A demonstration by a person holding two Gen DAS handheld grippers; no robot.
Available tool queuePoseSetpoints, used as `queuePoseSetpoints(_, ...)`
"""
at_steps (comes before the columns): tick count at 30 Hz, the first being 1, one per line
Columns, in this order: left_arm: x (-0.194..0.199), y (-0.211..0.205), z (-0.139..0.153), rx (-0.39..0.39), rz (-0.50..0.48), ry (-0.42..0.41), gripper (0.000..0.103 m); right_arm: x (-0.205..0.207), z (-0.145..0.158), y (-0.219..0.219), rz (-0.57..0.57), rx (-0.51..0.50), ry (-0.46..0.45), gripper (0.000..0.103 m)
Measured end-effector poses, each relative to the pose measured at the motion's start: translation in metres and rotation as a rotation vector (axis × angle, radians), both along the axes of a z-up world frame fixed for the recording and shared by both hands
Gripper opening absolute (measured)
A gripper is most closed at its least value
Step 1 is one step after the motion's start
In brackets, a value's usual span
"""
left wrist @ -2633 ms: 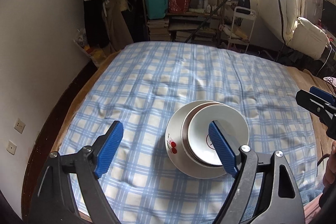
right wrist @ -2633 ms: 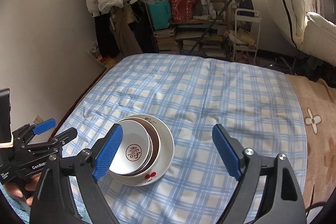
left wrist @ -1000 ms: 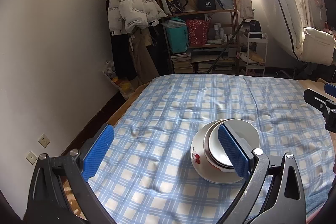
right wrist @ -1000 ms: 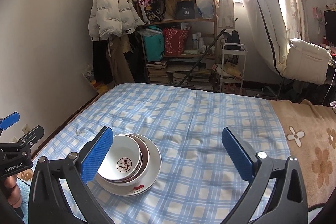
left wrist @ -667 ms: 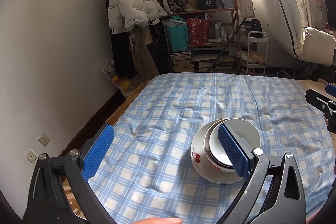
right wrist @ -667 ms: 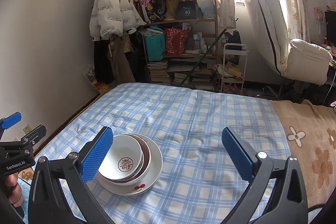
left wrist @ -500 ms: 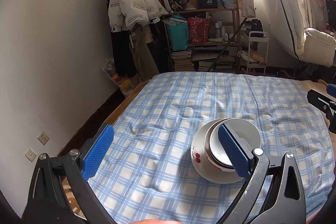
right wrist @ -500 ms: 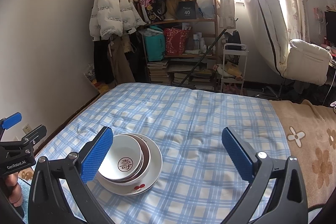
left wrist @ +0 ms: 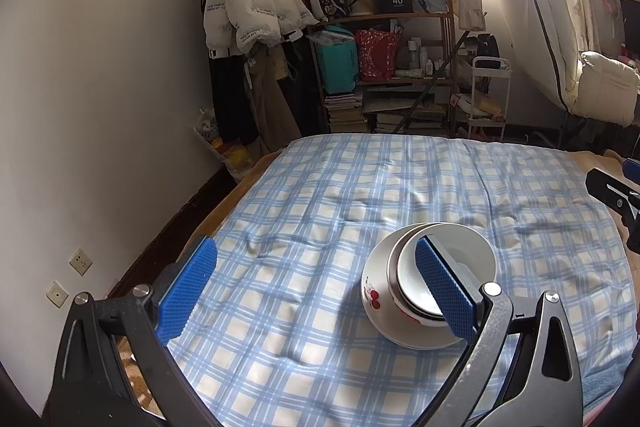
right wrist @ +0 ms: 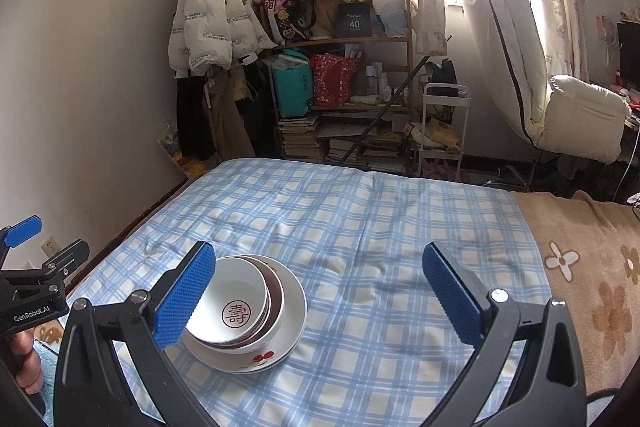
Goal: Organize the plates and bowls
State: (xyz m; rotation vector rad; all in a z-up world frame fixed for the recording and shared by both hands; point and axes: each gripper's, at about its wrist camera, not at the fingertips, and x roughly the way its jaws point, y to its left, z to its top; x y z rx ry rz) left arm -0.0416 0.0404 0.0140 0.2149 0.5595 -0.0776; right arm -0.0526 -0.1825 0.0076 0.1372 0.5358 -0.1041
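A stack of dishes sits on the blue checked bedsheet (right wrist: 360, 227): a white bowl with a red character (right wrist: 236, 303) nests in a brown-rimmed bowl (right wrist: 274, 301), on a white plate with cherries (right wrist: 292, 307). The stack also shows in the left wrist view (left wrist: 460, 259), partly behind my right-hand pad. My left gripper (left wrist: 316, 291) is open and empty, held above the near edge. My right gripper (right wrist: 320, 291) is open and empty, its left pad in front of the stack.
A wall with sockets (left wrist: 80, 261) runs along the left. A cluttered shelf (right wrist: 352, 99), a hanging white jacket (right wrist: 212, 27) and a white cart (right wrist: 442, 131) stand beyond the bed. A brown flowered blanket (right wrist: 592, 267) covers the right side.
Both grippers have lifted and pulled back from the stack since 2.6 s ago; in the last second they barely moved. The dishes stay put.
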Motion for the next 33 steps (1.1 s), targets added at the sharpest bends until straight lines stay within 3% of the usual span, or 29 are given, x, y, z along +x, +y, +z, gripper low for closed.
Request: queuePoseSetpoints(33, -0.0017, -0.0029, -0.0009, 0.005, -0.01, 0.0, 0.098, -0.0009, -0.0009, -0.0036, -0.006, -0.005, -0.003, 0.103)
